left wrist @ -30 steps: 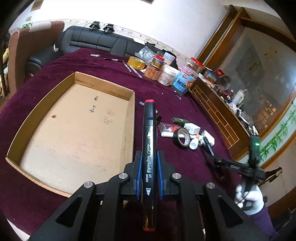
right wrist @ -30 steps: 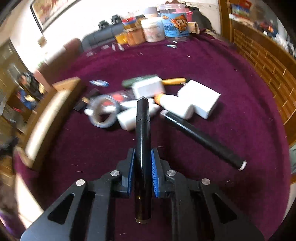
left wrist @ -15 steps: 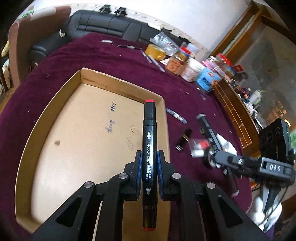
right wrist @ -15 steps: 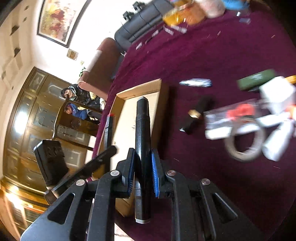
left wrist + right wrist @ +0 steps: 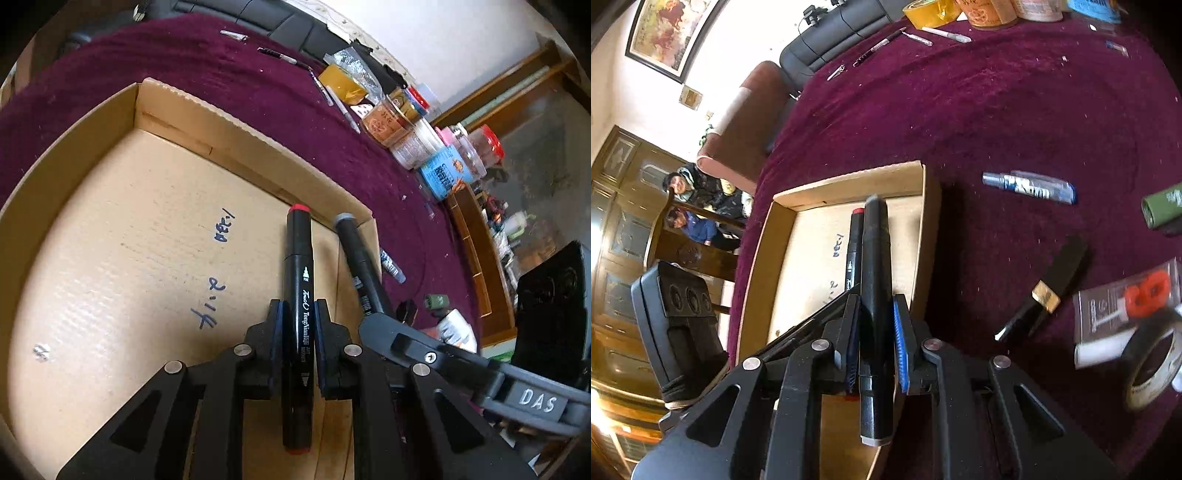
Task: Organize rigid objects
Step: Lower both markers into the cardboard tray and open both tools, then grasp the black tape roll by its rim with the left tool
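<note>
Black red-capped marker [image 5: 297, 295] clamped lengthwise between left jaws, grey-capped marker [image 5: 874, 258] likewise in right jaws, above cardboard tray [image 5: 110, 221].

Even daylight, fisheye warp, blurred edges

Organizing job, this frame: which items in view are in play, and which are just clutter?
In play:
- left gripper, shut on red-capped black marker
- right gripper, shut on grey-capped black marker
- shallow cardboard tray, both markers above it

Clutter:
- yellow tape roll
- snack jars
- blue-labelled tube
- white tape roll
</note>
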Action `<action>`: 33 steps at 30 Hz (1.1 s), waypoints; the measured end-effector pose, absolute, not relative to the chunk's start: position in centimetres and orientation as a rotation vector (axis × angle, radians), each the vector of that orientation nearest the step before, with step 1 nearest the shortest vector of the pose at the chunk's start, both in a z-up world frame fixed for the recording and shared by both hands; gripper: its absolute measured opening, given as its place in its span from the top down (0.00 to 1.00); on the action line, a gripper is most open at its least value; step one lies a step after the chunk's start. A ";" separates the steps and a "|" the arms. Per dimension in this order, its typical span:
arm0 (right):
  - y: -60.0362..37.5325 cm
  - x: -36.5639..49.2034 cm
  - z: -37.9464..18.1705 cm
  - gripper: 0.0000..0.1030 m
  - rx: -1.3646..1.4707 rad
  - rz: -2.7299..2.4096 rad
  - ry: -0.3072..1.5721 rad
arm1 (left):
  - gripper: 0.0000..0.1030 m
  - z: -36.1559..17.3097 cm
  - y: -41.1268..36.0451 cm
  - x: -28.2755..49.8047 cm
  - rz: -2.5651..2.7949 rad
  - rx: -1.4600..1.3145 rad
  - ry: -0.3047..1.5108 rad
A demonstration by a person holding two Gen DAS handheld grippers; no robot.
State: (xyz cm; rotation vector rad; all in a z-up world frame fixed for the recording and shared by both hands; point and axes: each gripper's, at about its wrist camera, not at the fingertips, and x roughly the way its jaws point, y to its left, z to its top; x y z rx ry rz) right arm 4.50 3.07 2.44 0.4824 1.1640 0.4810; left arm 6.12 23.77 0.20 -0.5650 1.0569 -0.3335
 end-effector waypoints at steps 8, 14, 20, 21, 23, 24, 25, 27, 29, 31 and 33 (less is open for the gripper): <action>3.9 4.7 2.9 0.80 0.420 0.457 1.119 | 0.82 -0.5 25.5 5.7 -0.361 -0.714 1.047; 2.1 2.7 4.9 0.78 0.367 0.456 1.026 | 0.82 -0.2 24.8 4.6 -0.330 -0.688 1.034; -2.2 -1.7 8.2 0.62 0.229 0.386 0.870 | 0.76 0.2 24.2 3.3 -0.321 -0.654 1.021; -2.9 -2.4 8.8 0.62 0.197 0.365 0.841 | 0.70 0.4 24.3 3.3 -0.320 -0.654 1.017; -5.0 -4.6 10.4 0.62 0.116 0.304 0.758 | 0.69 1.3 24.5 2.6 -0.293 -0.640 0.985; -6.0 -5.6 11.1 0.61 0.089 0.279 0.720 | 0.69 2.0 24.4 2.1 -0.297 -0.629 0.967; -7.2 -6.8 12.1 0.52 0.047 0.233 0.656 | 0.67 3.0 24.2 1.5 -0.306 -0.619 0.945; -9.2 -9.3 13.4 0.29 -0.027 0.120 0.525 | 0.60 5.6 23.2 -0.3 -0.322 -0.573 0.886; -11.2 -11.4 14.2 0.15 -0.065 -0.003 0.382 | 0.47 8.3 21.4 -1.9 -0.337 -0.503 0.829; -13.3 -12.6 13.6 0.08 -0.053 -0.050 0.269 | 0.32 10.8 18.8 -3.7 -0.355 -0.416 0.774; -15.6 -11.5 12.6 0.00 -0.006 -0.077 0.292 | 0.25 11.9 16.5 -4.5 -0.375 -0.359 0.759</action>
